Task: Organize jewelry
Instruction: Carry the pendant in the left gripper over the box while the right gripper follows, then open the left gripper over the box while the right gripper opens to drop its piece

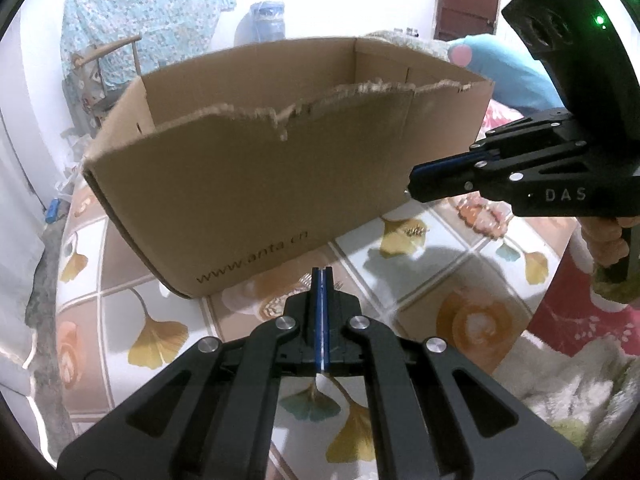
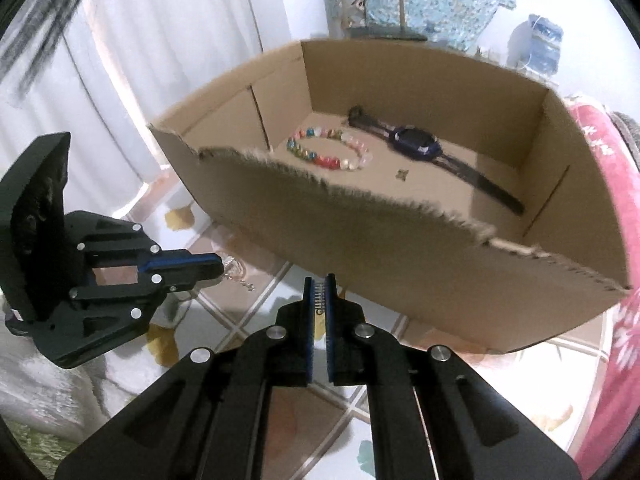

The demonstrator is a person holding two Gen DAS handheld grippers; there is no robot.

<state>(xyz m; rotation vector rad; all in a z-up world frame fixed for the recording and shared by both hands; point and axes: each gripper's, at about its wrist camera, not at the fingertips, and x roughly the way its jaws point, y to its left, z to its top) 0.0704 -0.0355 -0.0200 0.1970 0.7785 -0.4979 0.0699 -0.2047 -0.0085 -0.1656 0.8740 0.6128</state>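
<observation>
An open cardboard box point(image 2: 400, 264) with a torn near rim stands on the table. On its floor lie a multicoloured bead bracelet point(image 2: 330, 150), a dark blue watch point(image 2: 416, 142) and a tiny gold piece point(image 2: 401, 175). My right gripper point(image 2: 319, 284) hovers just before the box's near wall, shut on a small silvery ridged piece point(image 2: 319, 299). In the left wrist view the right gripper point(image 1: 412, 186) shows side-on with a silver glint at its tip. My left gripper point(image 1: 322, 276) is shut, low over the tablecloth. A silvery chain point(image 2: 238, 276) lies by the left gripper's point(image 2: 218, 268) tips; I cannot tell whether they touch it.
The table wears a tiled cloth with ginkgo leaves point(image 1: 160, 344). A small gold item point(image 1: 414, 232) and a pinkish clear bracelet point(image 1: 480, 212) lie on it right of the box. A pink floral cloth point(image 2: 608, 208) borders the right, and a white fluffy cloth point(image 1: 568, 392) lies near.
</observation>
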